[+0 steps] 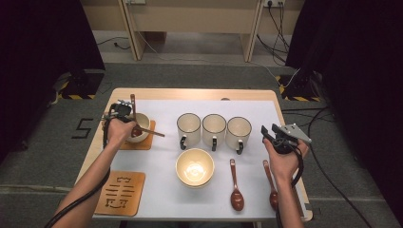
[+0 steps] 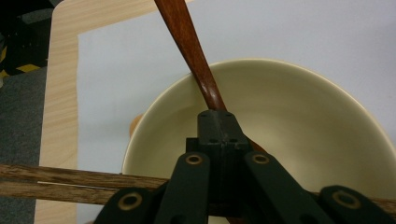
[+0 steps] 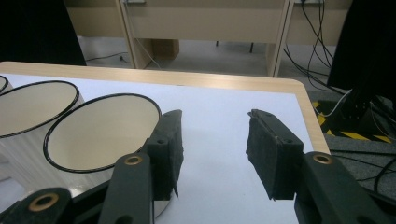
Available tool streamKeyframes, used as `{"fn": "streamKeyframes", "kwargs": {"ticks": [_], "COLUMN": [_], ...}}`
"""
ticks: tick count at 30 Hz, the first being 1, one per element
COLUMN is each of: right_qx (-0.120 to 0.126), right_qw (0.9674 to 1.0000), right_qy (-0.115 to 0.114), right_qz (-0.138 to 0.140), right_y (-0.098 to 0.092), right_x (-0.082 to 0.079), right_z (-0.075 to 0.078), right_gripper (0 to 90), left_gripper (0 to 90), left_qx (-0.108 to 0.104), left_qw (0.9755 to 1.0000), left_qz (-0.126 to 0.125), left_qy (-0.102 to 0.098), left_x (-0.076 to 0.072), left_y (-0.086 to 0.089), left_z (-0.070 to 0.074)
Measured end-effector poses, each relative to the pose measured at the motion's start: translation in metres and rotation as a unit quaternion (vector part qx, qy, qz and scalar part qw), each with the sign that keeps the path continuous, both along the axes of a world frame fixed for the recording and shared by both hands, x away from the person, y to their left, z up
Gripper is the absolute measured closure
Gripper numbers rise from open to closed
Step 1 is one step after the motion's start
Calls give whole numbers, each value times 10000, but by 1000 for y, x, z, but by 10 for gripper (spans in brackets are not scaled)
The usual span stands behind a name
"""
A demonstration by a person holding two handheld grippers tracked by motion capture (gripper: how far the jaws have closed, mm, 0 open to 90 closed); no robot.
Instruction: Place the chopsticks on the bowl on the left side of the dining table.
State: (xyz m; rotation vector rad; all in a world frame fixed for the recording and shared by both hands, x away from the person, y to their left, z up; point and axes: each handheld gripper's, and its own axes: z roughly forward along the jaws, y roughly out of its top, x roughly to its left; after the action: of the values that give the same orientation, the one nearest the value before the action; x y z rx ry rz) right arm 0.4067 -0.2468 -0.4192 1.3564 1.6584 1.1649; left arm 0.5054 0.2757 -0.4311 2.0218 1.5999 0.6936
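My left gripper [image 1: 133, 122] [image 2: 216, 116] reaches down into a cream bowl [image 1: 142, 118] [image 2: 303, 84] at the table's left and is shut on a dark wooden spoon [image 1: 133, 102] [image 2: 187, 42]. The spoon's handle sticks up and away over the bowl's far rim. A pair of brown chopsticks [image 1: 153, 132] [image 2: 70, 182] lies across the bowl's near rim. At the right my right gripper [image 1: 269, 130] [image 3: 215, 149] hovers open over the white mat with nothing between its jaws, just right of the rightmost white mug [image 1: 238, 132] [image 3: 100, 130].
The left bowl sits on an orange coaster [image 1: 142, 142]; another coaster [image 1: 121, 192] lies front left. Three white mugs [image 1: 214, 129] stand in a row mid-table. A second cream bowl [image 1: 195, 167] sits before them. Two wooden spoons [image 1: 236, 187] [image 1: 271, 185] lie front right.
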Motion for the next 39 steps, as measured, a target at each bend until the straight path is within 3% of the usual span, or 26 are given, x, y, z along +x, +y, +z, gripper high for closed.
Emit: {"fn": "streamKeyframes", "kwargs": {"ticks": [10, 18, 31, 39], "right_qx": [7, 22, 9, 3], "right_qw": [10000, 10000, 10000, 10000], "right_qy": [20, -2, -11, -12], "right_qz": [8, 11, -26, -9], "right_y": [1, 1, -1, 0], "right_x": [0, 0, -1, -2], "right_z": [0, 0, 2, 2], "right_gripper": [553, 553, 553, 553], "left_gripper": [893, 892, 892, 893], "left_qx": [-37, -136, -457, -594], "left_qw": [9999, 9998, 9973, 9946], "left_qz": [102, 30, -468, -824], "left_qy": [111, -154, -334, -195], "left_x": [-1, -7, -47, -67], "left_y": [1, 0, -10, -24], "left_z": [-1, 6, 34, 27]}}
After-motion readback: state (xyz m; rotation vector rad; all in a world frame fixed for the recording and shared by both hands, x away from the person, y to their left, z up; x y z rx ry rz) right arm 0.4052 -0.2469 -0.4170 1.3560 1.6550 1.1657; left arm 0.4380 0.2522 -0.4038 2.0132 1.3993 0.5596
